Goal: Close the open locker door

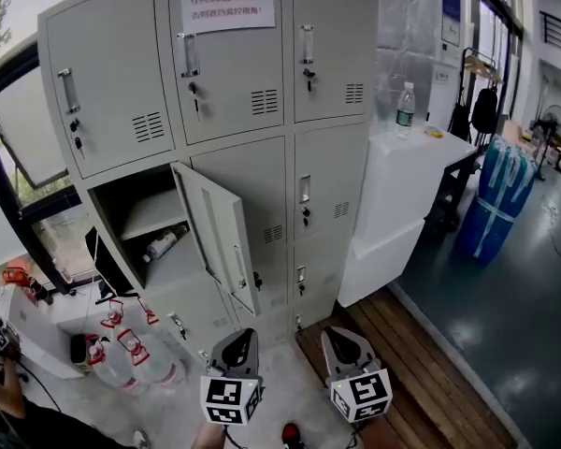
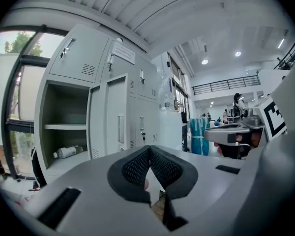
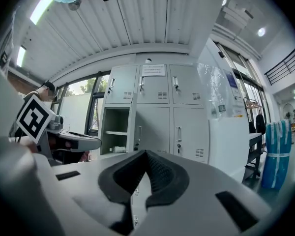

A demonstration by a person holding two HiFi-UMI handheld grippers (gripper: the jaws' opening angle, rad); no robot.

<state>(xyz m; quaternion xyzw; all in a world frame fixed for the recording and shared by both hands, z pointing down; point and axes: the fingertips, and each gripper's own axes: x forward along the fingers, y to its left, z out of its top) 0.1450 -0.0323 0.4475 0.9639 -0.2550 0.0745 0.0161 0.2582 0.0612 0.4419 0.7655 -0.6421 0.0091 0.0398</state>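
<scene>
**Task item.** The pale grey sheet-steel locker door [image 1: 220, 237] belongs to the mid row, left column of the grey steel locker bank [image 1: 332, 54]. It stands swung out at approx. a right angle, hinged on the right side of its open compartment [image 1: 136, 204]. The outer face w/ the vertical handle [image 2: 120, 129] is turned toward us. A white plastic bottle [image 1: 159, 246] lies inside the compartment, back from the opening, so we judge it won't foul the door.

**Handling (our est.).** We take the door for a thin steel panel: light, stiff, free-swinging. The painted face looks smooth, so pads would prob. slip if we pinched an edge. We advise no grip at all: push flat on the outer face near the free edge, beside the handle. Light doors tend to rebound off the frame, so hold pressure till it seats.

**Grippers.** The left gripper [image 2: 149, 149] has its jaws together, pad tips meeting, nothing between. The right gripper [image 3: 146, 154] is likewise closed and empty. Both sit low in the head view, well apart from the door.

**Markings.** A white paper notice [image 1: 227, 3] on the top-centre door carries three lines of red Chinese characters, too small for us to read reliably. Bottle label: illegible. The marker cubes [image 1: 229, 400] show black-and-white squares only, no text.
</scene>
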